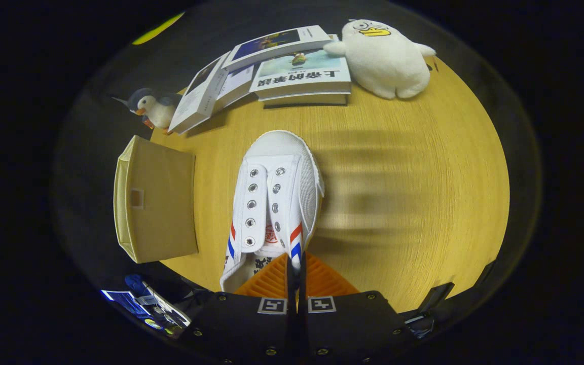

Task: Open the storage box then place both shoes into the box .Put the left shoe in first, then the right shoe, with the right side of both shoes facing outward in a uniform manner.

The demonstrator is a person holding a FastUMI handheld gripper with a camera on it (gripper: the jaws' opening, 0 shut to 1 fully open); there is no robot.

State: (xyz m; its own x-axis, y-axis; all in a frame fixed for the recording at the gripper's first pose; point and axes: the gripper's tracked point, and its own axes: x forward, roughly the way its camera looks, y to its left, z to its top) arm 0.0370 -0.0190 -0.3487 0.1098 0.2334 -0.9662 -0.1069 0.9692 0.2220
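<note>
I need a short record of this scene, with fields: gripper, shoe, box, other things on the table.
gripper: gripper shut on the collar edge of the shoe
shoe: white shoe, no laces, toe pointing away from the fingers, above the table
box: beige storage box beside the shoe, at the table edge
other things: books, white duck toy, small penguin toy, all beyond the shoe

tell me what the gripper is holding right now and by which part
The gripper is shut on the white shoe, pinching the edge of its opening at the side wall by the red and blue stripes, toe pointing away.
</note>
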